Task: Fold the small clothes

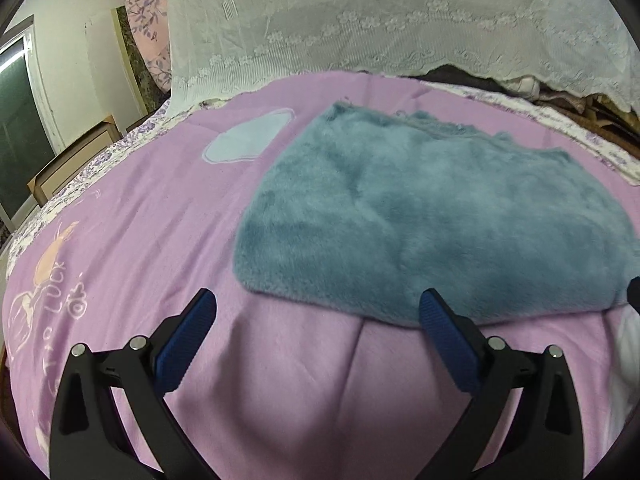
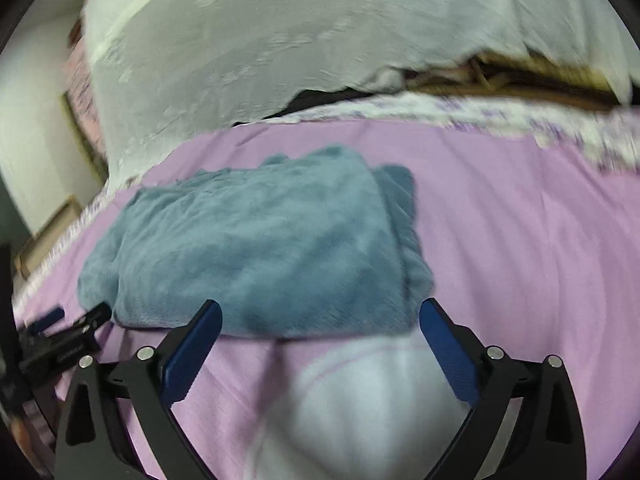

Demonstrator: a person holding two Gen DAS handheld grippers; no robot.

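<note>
Grippers first: your left gripper (image 1: 318, 306) stands with jaws wide apart, empty, and your right gripper (image 2: 320, 314) likewise gapes with nothing between its pads. Just ahead of both lies the fluffy blue-grey garment (image 1: 432, 216), folded flat on the pink bedspread (image 1: 152, 216), its near edge level with your fingertips (the right-wrist view is blurred). Expect it to handle light, soft and floppy, the plush pile giving under pressure; pinch through every layer at a near corner or the folded edge. A white lace cover (image 1: 400, 20) hangs well behind.
</note>
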